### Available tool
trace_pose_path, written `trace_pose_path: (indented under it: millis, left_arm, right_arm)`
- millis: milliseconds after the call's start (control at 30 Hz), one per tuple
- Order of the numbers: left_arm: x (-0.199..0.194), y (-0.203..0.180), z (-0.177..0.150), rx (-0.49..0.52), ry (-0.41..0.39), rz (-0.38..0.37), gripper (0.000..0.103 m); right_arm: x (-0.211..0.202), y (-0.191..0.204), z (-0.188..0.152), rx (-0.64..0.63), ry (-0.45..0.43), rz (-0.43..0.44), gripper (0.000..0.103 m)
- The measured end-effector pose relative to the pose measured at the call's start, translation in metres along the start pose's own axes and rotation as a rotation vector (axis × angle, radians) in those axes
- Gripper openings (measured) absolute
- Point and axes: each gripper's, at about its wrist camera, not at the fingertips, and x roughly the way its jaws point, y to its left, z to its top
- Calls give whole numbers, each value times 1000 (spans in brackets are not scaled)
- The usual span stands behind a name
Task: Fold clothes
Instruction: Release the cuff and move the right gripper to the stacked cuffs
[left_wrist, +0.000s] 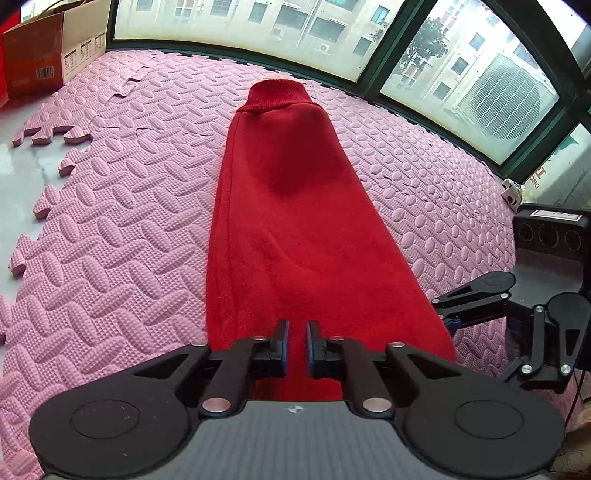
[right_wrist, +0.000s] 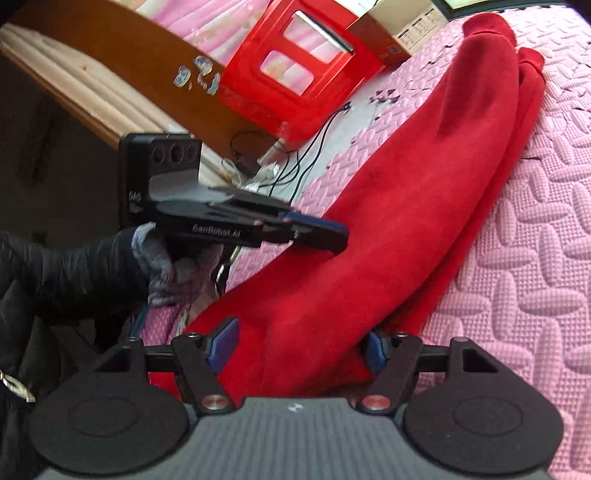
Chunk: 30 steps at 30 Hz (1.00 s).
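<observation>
A red sweater (left_wrist: 291, 206) lies folded into a long narrow strip on the pink foam mat (left_wrist: 110, 229), its ribbed collar at the far end. My left gripper (left_wrist: 297, 345) is over the near hem, its jaws nearly closed with a narrow gap over the cloth; whether it pinches the fabric I cannot tell. My right gripper (right_wrist: 299, 345) is open wide, its jaws on either side of the sweater's near end (right_wrist: 388, 229). In the right wrist view the left gripper (right_wrist: 317, 232) touches the sweater's left edge. In the left wrist view the right gripper (left_wrist: 448, 317) is at the sweater's right edge.
Windows (left_wrist: 332, 33) border the far side of the mat. A cardboard box (left_wrist: 48, 55) stands at the far left corner. A red plastic stool (right_wrist: 295, 70), cables (right_wrist: 295, 162) on bare floor and a wooden bed frame (right_wrist: 122, 66) lie left of the mat.
</observation>
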Motion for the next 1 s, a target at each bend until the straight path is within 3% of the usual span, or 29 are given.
trace_pose_path:
  millis: [267,433,633,767,1000]
  left_arm:
    - [-3,3,5,28,-19,38,11]
    - [-27,-15,-1,55,-43,-36,14]
    - [-30,-22,-17,60,-21,-91,19]
    - [-23,-6,-21,7,-7,-75,19]
    - [-21,6,-19,5,-27,-55,19]
  right_arm:
    - [-16,21,-5,-71,64,-89,71]
    - [-37,37,-1,-98,22,-243,69]
    - [-47,41,35,-105,-121,-446,63]
    - [-31,24,69,-98,-151,-550,55]
    - [-1,-1,115,-116,-165,-671,43]
